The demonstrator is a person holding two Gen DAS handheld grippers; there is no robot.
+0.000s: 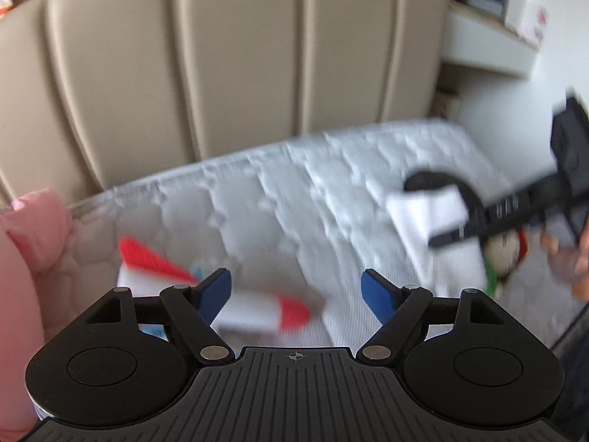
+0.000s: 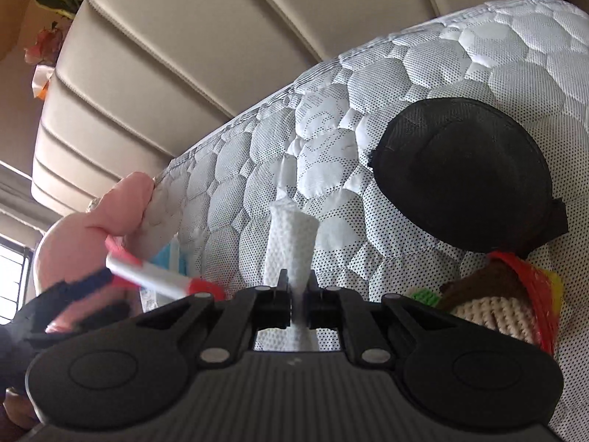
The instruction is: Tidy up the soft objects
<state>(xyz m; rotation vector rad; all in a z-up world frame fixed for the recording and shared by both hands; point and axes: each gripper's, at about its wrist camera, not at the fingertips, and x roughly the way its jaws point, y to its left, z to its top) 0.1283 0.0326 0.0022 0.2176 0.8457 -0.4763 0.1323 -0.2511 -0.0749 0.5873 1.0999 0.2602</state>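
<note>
In the left wrist view my left gripper (image 1: 296, 279) stands open over the quilted white mattress (image 1: 279, 199). A blurred red-and-white soft thing (image 1: 268, 313) lies below, between the blue pads (image 1: 217, 291), and neither pad presses on it. Another red-and-white piece (image 1: 147, 261) lies further left. My right gripper (image 2: 294, 294) is shut on a rolled white cloth (image 2: 292, 232) that sticks up from its jaws. From the left wrist view, this gripper (image 1: 452, 221) and its cloth (image 1: 430, 213) show at the right.
A pink plush (image 1: 25, 258) sits at the mattress's left edge. A black round thing (image 2: 460, 173) lies on the mattress beside a crocheted toy (image 2: 497, 309) in brown, cream, red and green. A beige padded headboard (image 1: 221, 55) rises behind. A hand (image 1: 567, 261) shows at the far right.
</note>
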